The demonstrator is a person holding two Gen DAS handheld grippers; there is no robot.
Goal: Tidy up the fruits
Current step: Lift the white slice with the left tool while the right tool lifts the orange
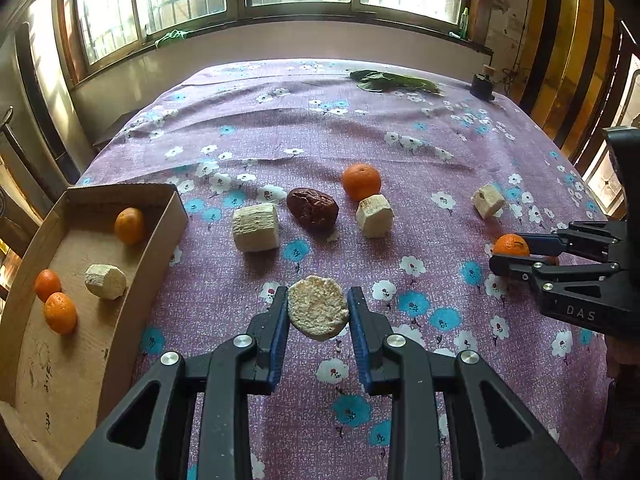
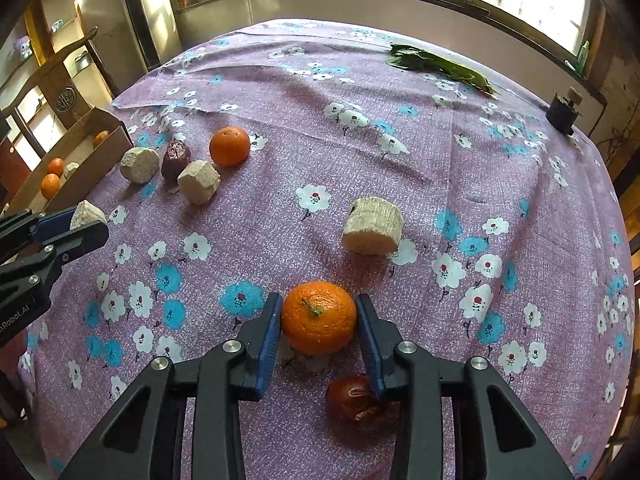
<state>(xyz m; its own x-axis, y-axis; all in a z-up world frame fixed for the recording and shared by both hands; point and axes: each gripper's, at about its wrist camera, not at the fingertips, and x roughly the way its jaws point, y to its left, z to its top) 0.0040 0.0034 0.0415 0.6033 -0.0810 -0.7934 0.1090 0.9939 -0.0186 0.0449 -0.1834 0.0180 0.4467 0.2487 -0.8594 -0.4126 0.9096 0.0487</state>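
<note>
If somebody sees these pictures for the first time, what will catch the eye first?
The left tongs grip a pale cut chunk above the purple flowered cloth. The right tongs close around a bright orange. At the table's left edge, a cardboard box holds three oranges and another chunk.

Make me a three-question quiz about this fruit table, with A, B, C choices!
1. Where is the cardboard box?
A. the table's left edge
B. by the window
C. on the floor

2. How many oranges lie in the box?
A. one
B. three
C. five

3. What does the left tool hold?
A. a red date
B. nothing
C. a pale chunk

Answers:
1. A, it sits at the left edge in the left wrist view.
2. B, three show inside.
3. C, both pads press it.
</note>
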